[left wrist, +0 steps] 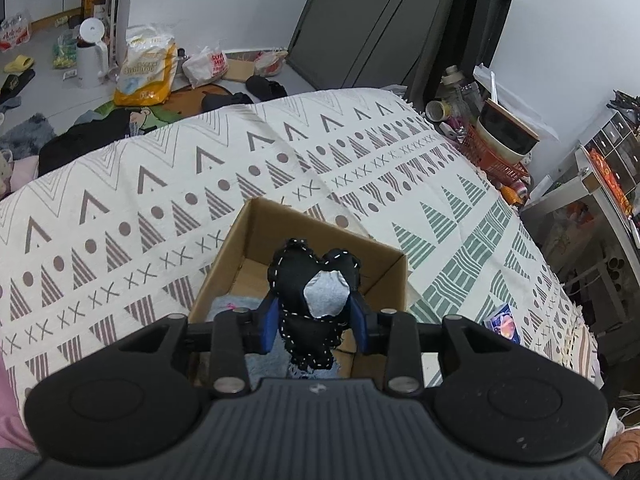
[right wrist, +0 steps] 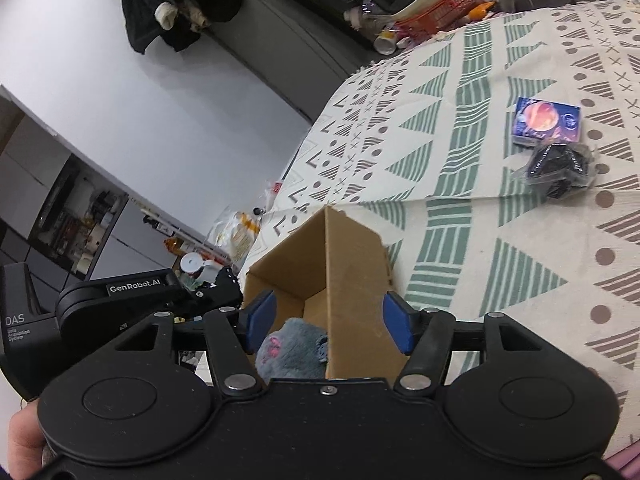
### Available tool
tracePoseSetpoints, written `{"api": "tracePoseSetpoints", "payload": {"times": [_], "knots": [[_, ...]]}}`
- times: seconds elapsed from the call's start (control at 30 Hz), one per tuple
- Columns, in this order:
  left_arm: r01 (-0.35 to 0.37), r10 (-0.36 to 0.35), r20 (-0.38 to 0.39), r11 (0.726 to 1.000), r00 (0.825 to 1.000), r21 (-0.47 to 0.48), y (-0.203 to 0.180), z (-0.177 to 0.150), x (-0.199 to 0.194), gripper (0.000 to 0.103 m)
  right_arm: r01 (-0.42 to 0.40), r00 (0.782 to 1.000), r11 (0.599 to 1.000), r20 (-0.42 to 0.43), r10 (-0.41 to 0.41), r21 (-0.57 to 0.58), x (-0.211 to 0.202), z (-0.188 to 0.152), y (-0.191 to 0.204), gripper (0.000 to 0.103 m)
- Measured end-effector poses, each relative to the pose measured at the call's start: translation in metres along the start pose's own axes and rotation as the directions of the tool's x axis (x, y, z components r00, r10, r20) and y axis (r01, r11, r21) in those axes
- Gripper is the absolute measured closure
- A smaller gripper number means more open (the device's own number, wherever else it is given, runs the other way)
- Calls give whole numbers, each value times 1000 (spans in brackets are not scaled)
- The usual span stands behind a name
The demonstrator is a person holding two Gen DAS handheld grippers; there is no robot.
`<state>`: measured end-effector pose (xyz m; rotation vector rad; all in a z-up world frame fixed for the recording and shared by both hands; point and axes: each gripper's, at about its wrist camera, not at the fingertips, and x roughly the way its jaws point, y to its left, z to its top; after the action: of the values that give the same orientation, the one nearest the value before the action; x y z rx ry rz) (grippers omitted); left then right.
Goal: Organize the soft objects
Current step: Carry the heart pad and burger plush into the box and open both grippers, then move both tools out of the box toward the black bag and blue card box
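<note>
My left gripper (left wrist: 316,308) is shut on a black stuffed toy (left wrist: 296,280) with white stitching and a grey patch, which hangs over the open cardboard box (left wrist: 280,216) on the patterned spread. Inside the box lies a grey-blue fluffy toy (left wrist: 232,306). In the right wrist view my right gripper (right wrist: 330,308) stands open with its blue pads (right wrist: 262,314) on either side of the near corner of the box (right wrist: 352,264). It holds nothing. Just below it, inside the box, sits the fluffy grey toy (right wrist: 292,348) with a pink mark.
A small blue carton with a planet picture (right wrist: 546,120) and a black item in a clear bag (right wrist: 560,168) lie on the spread (right wrist: 500,280) to the right of the box. An orange basket with a bowl (left wrist: 496,156) stands past the bed's far corner. The floor beyond is cluttered.
</note>
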<state>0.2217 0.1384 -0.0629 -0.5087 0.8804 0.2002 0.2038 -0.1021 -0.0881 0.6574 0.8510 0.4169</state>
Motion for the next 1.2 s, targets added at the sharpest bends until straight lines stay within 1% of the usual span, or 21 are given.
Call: {"api": "tracePoseSetpoints", "payload": {"times": [0.03, 0.1, 0.2, 0.23, 0.3, 0.37, 0.47, 0.63, 0.77, 0.87, 0.9, 1.0, 1.07, 1.2], "knots": [[4, -4, 6, 1000, 1000, 0, -2, 0, 0, 65, 2, 1000, 1000, 0, -2, 3, -1, 1, -1, 43], [5, -5, 5, 1000, 1000, -1, -5, 1, -1, 55, 3, 1000, 1000, -4, -3, 8, -2, 2, -3, 42], [-13, 13, 11, 1000, 1000, 10, -11, 1, -6, 47, 5, 1000, 1000, 4, -6, 16, -6, 6, -8, 39], [-21, 21, 19, 1000, 1000, 21, -13, 1, -8, 45, 6, 1000, 1000, 9, -6, 20, -9, 8, -9, 38], [-53, 52, 39, 998, 998, 37, -17, 0, -12, 37, 3, 1000, 1000, 19, -4, 26, -12, 10, -12, 36], [-77, 74, 63, 996, 995, 44, -20, -4, -17, 34, 4, 1000, 999, 27, -5, 38, -17, 13, -15, 34], [-88, 83, 69, 994, 994, 62, -26, -10, -21, 34, 12, 999, 999, 36, -14, 45, -25, 16, -19, 32], [-94, 86, 79, 991, 993, 96, -41, -24, -29, 34, 42, 997, 999, 59, -44, 22, -41, 21, -21, 24], [-82, 74, 81, 991, 994, 101, -52, -33, -35, 33, 63, 995, 998, 76, -63, 0, -54, 23, -24, 23], [-87, 77, 87, 989, 993, 120, -62, -41, -39, 33, 71, 993, 997, 95, -72, 11, -63, 26, -31, 20], [-88, 76, 91, 988, 993, 128, -66, -43, -40, 33, 73, 992, 997, 102, -75, 17, -66, 27, -33, 18], [-85, 72, 92, 985, 993, 151, -79, -50, -42, 33, 70, 989, 997, 126, -71, 13, -76, 31, -40, 5], [-84, 70, 91, 983, 993, 164, -86, -54, -43, 33, 67, 988, 998, 138, -69, 20, -82, 33, -45, 5], [-80, 64, 95, 980, 993, 183, -101, -61, -45, 33, 78, 984, 996, 156, -83, 40, -92, 38, -55, 1]]}}
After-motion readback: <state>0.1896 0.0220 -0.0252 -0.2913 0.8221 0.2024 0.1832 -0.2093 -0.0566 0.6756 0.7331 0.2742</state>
